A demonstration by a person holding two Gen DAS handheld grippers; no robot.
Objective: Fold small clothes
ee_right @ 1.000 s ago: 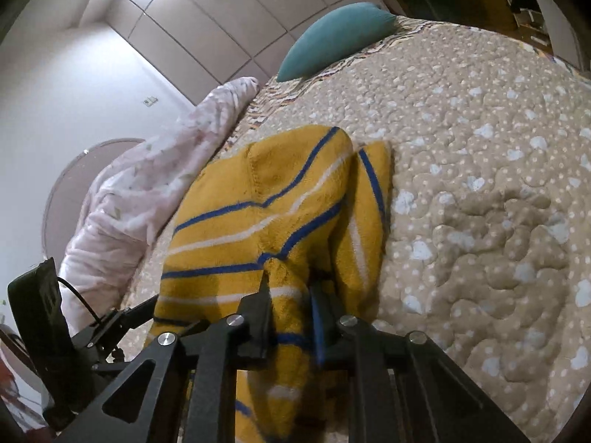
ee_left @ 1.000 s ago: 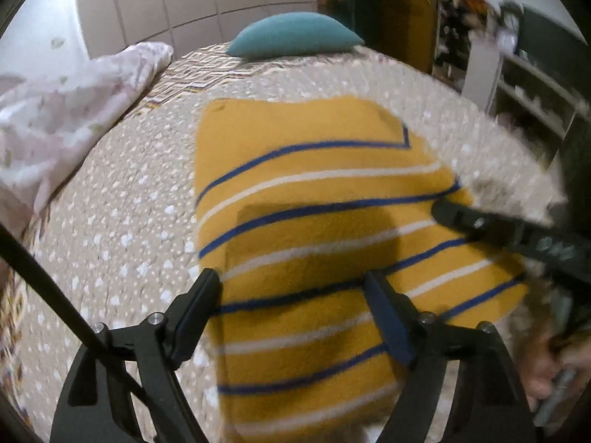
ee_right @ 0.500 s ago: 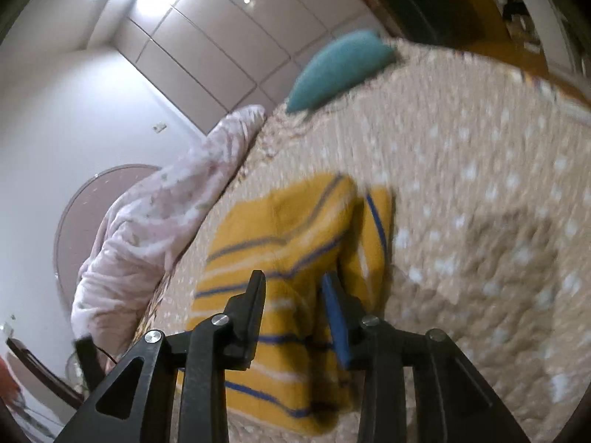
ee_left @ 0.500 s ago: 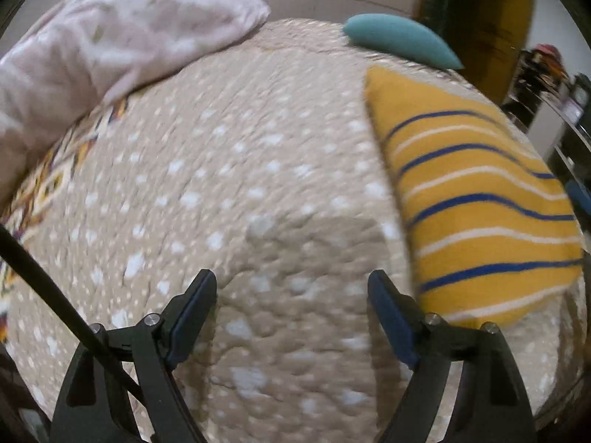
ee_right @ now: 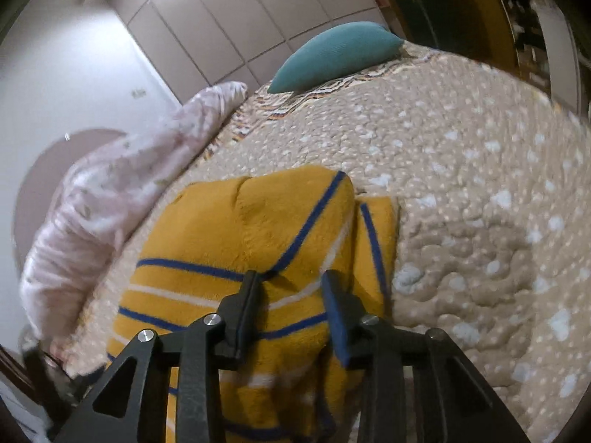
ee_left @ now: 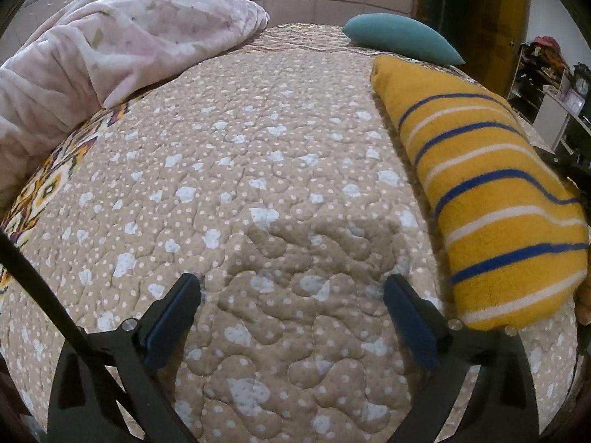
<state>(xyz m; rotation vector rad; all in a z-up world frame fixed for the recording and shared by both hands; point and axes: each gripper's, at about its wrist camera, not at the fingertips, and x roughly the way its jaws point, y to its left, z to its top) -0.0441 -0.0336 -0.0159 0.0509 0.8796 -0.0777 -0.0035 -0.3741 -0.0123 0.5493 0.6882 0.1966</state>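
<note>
A quilted beige bed point(ee_left: 258, 170) is seen spread beneath both sets of jaws. A pink blanket point(ee_left: 110, 44) is bunched far ahead of the left gripper point(ee_left: 291, 295), to its left; a teal pillow point(ee_right: 336, 55) is set far ahead. The folded yellow striped garment point(ee_right: 258, 229) is laid under the right gripper point(ee_right: 291, 288), whose jaws are released, just parted above it. The left jaws are opening wide over bare quilt, the garment to their right.

I am wearing black frames on both grippers: my left gripper point(ee_left: 291, 288) and right gripper point(ee_right: 291, 284) are showing blue pads point(ee_left: 410, 317), silver screws point(ee_right: 209, 319), triangular cut-outs, and a black cable point(ee_left: 40, 291) trailing beside the left.
</note>
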